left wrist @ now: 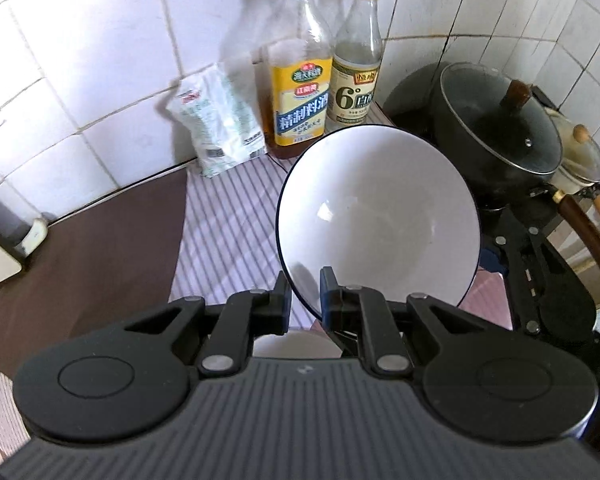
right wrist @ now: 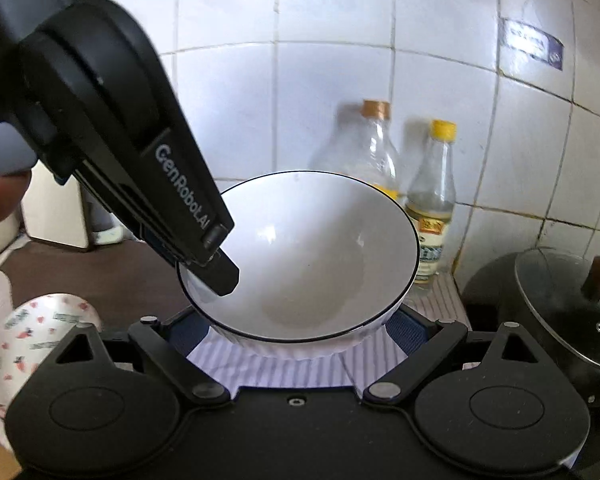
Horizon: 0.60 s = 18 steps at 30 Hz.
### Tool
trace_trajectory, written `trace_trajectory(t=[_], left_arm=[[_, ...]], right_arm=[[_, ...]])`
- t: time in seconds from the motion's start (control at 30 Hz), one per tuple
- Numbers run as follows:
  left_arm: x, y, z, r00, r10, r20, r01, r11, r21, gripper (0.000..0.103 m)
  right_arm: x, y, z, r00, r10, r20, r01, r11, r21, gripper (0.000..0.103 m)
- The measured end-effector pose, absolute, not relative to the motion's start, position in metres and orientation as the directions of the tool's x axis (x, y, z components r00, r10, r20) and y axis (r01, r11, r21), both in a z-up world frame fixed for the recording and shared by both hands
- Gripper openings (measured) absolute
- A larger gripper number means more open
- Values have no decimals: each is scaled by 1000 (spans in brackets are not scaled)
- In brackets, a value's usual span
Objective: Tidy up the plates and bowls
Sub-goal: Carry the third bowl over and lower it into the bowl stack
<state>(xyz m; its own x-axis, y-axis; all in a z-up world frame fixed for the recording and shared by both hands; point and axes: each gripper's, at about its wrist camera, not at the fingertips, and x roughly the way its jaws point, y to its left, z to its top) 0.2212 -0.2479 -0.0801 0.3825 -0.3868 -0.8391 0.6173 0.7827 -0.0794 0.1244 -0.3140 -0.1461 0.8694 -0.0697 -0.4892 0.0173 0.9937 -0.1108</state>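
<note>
A white bowl with a dark rim [left wrist: 380, 216] is tilted and held off the striped mat. My left gripper [left wrist: 305, 292] is shut on its near rim, one finger inside and one outside. In the right wrist view the same bowl [right wrist: 300, 256] sits between my right gripper's spread fingers [right wrist: 300, 332], which is open and just below it. The left gripper [right wrist: 216, 272] comes in from the upper left and clamps the bowl's left rim. A patterned bowl [right wrist: 24, 340] with red hearts stands at the left.
Two bottles [left wrist: 300, 80] and a white bag [left wrist: 216, 120] stand against the tiled wall. A black lidded pot [left wrist: 500, 128] and a small pan [left wrist: 580, 160] sit on the stove at right. A striped mat [left wrist: 228, 216] covers the brown counter [left wrist: 80, 240].
</note>
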Motion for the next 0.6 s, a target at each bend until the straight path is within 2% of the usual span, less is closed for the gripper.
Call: trace_trajectory(t=[0.27,0.6], left_arm=[[196,-202,-74,370,-389,-843,587,802,-112,13],[195,-167,-116,243,-377,-894,523,827,-206,13]], right_arm=[[99,-276,-134,874,-35,-485,-35,990,-133,97],[82,-246,-157,809,11,-587,-90,990,-107,97]])
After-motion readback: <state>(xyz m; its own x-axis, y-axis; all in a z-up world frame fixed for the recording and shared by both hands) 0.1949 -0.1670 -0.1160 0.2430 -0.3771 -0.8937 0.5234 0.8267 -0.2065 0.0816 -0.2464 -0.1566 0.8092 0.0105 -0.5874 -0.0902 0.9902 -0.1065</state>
